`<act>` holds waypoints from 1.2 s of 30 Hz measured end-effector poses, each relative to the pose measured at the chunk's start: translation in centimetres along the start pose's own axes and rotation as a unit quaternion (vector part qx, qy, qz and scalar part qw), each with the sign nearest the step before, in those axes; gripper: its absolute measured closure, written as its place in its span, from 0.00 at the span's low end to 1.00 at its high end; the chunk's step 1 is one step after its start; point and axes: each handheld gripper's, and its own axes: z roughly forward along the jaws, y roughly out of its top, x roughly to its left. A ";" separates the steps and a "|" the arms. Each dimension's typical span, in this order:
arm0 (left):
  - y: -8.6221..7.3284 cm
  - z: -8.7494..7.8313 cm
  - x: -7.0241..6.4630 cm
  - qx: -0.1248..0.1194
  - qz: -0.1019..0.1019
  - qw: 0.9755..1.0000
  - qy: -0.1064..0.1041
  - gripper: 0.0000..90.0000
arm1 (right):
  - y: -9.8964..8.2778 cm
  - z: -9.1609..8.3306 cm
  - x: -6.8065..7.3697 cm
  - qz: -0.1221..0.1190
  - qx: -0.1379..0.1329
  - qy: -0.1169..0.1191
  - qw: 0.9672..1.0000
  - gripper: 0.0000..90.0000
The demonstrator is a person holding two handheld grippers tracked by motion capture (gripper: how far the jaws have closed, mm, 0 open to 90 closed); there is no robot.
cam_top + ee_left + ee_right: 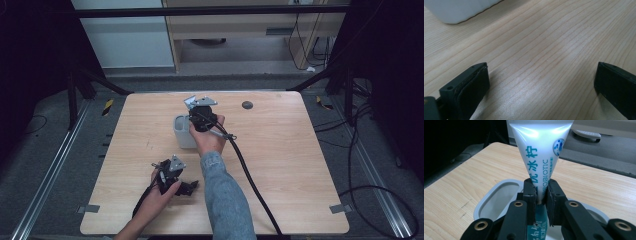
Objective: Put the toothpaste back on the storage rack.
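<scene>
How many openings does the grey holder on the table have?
2. One oval opening lies left of the toothpaste tube in the right gripper view; the other lies to its right, mostly hidden behind the right gripper clamping that tube over the holder.

Black right gripper (202, 118), brass-ringed screws, grey three-cornered plate, thick black cable; grey sleeve (225, 192).
</scene>
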 end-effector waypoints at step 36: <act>0.0 0.0 0.0 0.000 0.000 1.000 -0.001 0.00 | -0.3 0.7 0.0 0.002 0.018 0.000 1.000 0.87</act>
